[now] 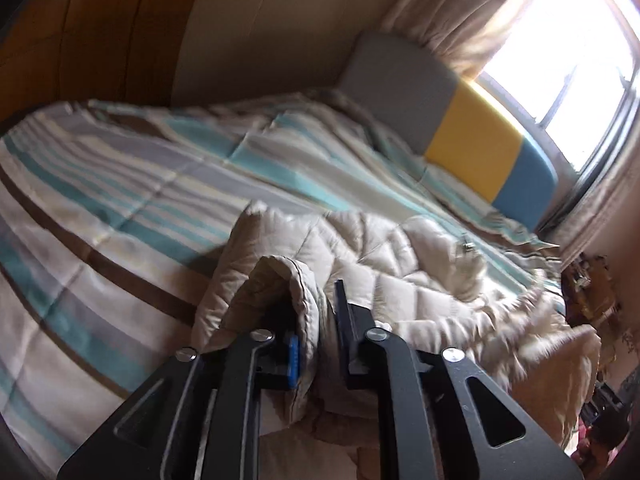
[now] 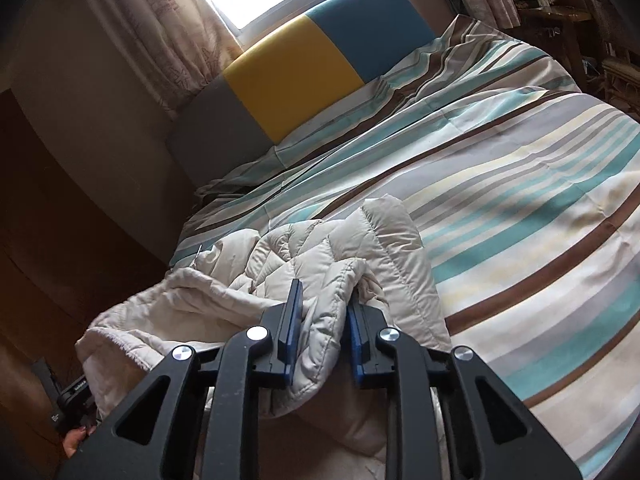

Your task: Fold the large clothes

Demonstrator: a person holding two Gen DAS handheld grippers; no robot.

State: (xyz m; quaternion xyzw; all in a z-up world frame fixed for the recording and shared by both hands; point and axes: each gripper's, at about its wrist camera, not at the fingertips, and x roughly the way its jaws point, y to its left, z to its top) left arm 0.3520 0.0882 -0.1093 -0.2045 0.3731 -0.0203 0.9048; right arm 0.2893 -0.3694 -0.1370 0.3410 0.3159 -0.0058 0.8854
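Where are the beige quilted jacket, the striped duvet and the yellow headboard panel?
beige quilted jacket (image 2: 320,248), right wrist view, on its quilted back.
striped duvet (image 2: 520,184), right wrist view, on a teal stripe.
yellow headboard panel (image 1: 472,148), left wrist view, panel centre.

My black fingers (image 2: 294,320) carry blue pads; the quilted jacket (image 2: 320,256) is beige; the bedspread (image 2: 520,184) striped teal, brown, cream, grey; far headboard (image 2: 296,76) grey, yellow, blue
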